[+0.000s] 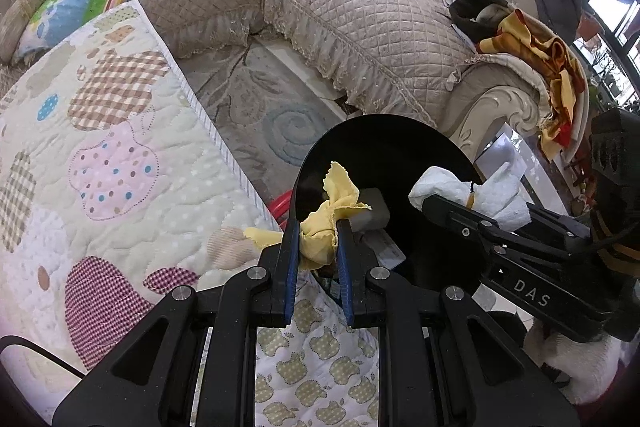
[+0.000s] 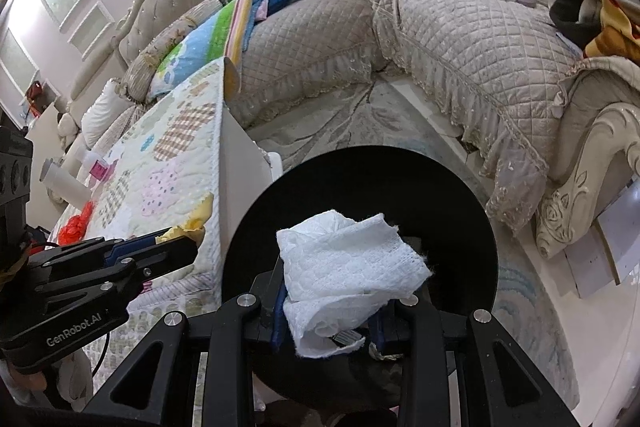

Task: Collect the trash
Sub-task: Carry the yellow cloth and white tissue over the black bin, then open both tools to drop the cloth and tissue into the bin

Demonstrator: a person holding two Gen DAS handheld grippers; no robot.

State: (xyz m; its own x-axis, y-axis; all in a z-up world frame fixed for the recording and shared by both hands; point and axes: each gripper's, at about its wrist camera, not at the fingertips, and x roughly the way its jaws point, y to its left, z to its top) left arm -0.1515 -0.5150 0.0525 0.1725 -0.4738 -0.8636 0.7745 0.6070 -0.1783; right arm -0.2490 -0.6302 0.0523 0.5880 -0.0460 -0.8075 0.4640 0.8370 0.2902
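Left wrist view first: the left gripper (image 1: 318,227) is clamped tight on a crumpled yellow cloth (image 1: 328,223), its blue-padded fingers (image 1: 292,267) pinching the wad so that frilly corners stick out above and to the side. The cloth hangs right at the near rim of a black bin (image 1: 400,139), just past the edge of a patchwork quilt (image 1: 100,155) draped over the table. Down inside the bin lies a grey block (image 1: 374,213), touching the cloth from behind as seen here. To the right, the right gripper (image 1: 476,207) reaches in over the same bin, gripping a bunch of white tissue (image 1: 440,183) that puffs out on both sides of its tips. Behind it all, a quilted beige sofa (image 1: 360,27) curves around a patterned rug (image 1: 256,115). Over to the right wrist view: the white tissue (image 2: 352,267) fills the middle, squeezed between the right gripper (image 2: 332,311) fingers and held directly above the dark mouth of the black bin (image 2: 360,167). At the left, the left gripper (image 2: 176,243) comes in low over the patchwork quilt (image 2: 168,167), with the yellow cloth (image 2: 196,223) poking out of its closed tips beside the bin's rim. A red scrap (image 2: 74,223) lies on the quilt farther left.
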